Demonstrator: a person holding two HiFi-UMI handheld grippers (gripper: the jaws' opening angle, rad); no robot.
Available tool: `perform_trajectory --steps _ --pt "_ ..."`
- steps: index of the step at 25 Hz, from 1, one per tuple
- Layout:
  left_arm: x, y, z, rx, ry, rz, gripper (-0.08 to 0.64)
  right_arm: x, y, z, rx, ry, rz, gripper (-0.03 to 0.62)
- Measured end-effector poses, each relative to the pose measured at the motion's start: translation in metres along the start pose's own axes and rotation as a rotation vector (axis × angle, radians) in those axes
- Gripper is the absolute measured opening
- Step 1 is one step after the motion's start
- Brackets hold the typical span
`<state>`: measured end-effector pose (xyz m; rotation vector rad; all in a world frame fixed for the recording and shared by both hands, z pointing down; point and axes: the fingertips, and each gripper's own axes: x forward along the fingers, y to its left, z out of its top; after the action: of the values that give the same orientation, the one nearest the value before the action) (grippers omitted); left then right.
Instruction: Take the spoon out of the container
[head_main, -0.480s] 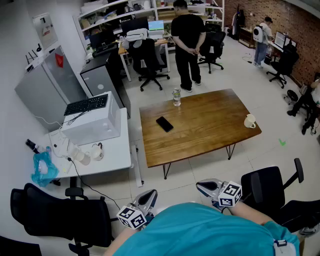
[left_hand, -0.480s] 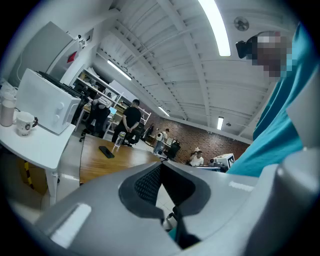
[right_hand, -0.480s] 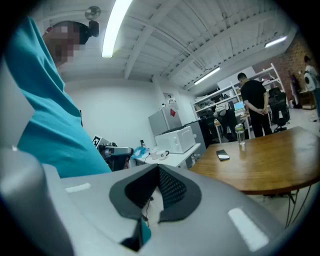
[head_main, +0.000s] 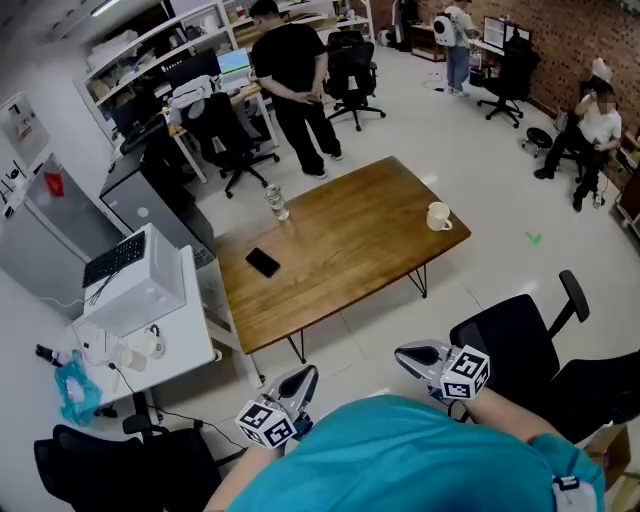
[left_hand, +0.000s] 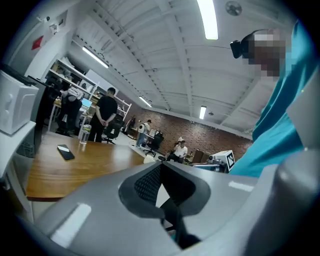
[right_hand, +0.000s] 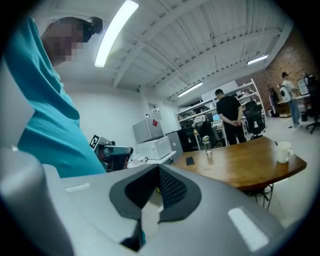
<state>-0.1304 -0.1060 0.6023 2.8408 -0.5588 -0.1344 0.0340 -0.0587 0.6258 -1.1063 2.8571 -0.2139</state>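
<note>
No spoon shows in any view. A white mug (head_main: 438, 216) stands at the right end of the wooden table (head_main: 340, 250), and appears in the right gripper view as the mug (right_hand: 283, 151). My left gripper (head_main: 300, 385) is held close to my body, well short of the table, with its jaws shut and nothing between them; its own view shows the left gripper (left_hand: 161, 164) closed tip to tip. To its right, my right gripper (head_main: 410, 357) is also near my chest, and the right gripper (right_hand: 159, 167) is shut and empty.
A clear bottle (head_main: 277, 203) and a black phone (head_main: 263, 262) lie on the table's left part. A white desk (head_main: 175, 335) with a boxy appliance and keyboard stands at the left. Black office chairs (head_main: 510, 345) flank me. A person in black (head_main: 295, 75) stands behind the table.
The head view has swung, so the table and the room now sit further left and nearer in the picture. Both grippers stay shut at the same place by my body.
</note>
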Motion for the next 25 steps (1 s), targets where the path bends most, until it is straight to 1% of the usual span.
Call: perform_trajectory --steps 5,7,9,11,12,14,17,19,22,23,25 --pt "0.089 -0.017 0.006 0.002 0.059 -0.118 0.0 -0.049 -0.052 0.026 -0.028 -0.01 -0.116 0.002" --pt "0.118 -0.023 0.002 0.006 0.079 -0.157 0.0 -0.067 -0.07 0.027 -0.028 -0.022 -0.168 0.002" --pt "0.148 -0.027 -0.006 0.03 0.093 -0.2 0.0 -0.085 -0.092 0.021 -0.021 -0.043 -0.216 0.002" --pt "0.173 -0.016 -0.005 0.046 0.106 -0.25 0.0 -0.082 -0.115 0.024 -0.018 -0.049 -0.272 0.002" --pt "0.182 -0.001 -0.001 0.044 0.11 -0.279 0.0 -0.07 -0.127 0.028 -0.02 -0.044 -0.302 0.002" --pt "0.203 0.046 0.009 0.04 0.106 -0.334 0.0 -0.035 -0.158 0.036 -0.025 -0.031 -0.359 0.002" --pt "0.234 0.111 0.028 0.033 0.085 -0.389 0.0 0.006 -0.205 0.048 -0.02 -0.025 -0.437 0.002" --pt "0.24 0.148 0.033 0.019 0.103 -0.43 0.0 0.031 -0.22 0.047 0.0 -0.018 -0.505 0.002" --pt "0.251 0.2 0.036 0.035 0.143 -0.517 0.0 0.068 -0.248 0.039 0.028 -0.003 -0.591 0.002" --pt "0.263 0.213 0.04 0.031 0.153 -0.537 0.0 0.075 -0.265 0.041 0.041 -0.001 -0.616 0.002" --pt "0.295 0.236 0.048 0.008 0.173 -0.553 0.0 0.082 -0.298 0.049 0.066 0.002 -0.654 0.002"
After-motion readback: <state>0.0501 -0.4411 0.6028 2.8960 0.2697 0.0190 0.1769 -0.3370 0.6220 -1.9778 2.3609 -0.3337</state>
